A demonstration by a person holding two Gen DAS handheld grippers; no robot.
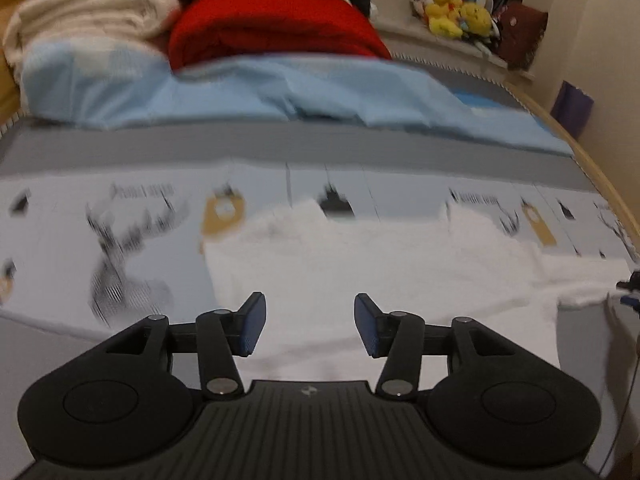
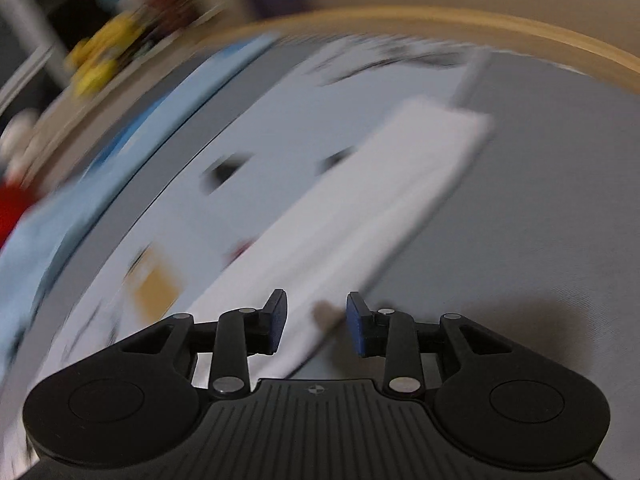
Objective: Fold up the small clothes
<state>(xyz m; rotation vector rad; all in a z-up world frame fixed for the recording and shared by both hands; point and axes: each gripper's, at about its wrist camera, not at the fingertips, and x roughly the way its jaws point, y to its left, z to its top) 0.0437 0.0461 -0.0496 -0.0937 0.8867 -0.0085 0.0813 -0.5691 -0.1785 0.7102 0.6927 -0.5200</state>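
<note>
A white garment (image 1: 360, 264) lies spread flat on a pale printed sheet (image 1: 120, 232) on a grey surface. My left gripper (image 1: 309, 324) is open and empty, hovering just above the garment's near part. In the right wrist view the same white garment (image 2: 360, 216) appears as a long folded strip running diagonally, blurred by motion. My right gripper (image 2: 316, 322) is open and empty over the strip's near end, jaws standing on either side of its edge.
A light blue cloth (image 1: 280, 92), a red blanket (image 1: 272, 28) and stacked cream towels (image 1: 92, 12) lie at the back. Yellow plush toys (image 1: 456, 12) sit on a ledge. A wooden rim (image 2: 440, 24) bounds the grey surface (image 2: 540, 200).
</note>
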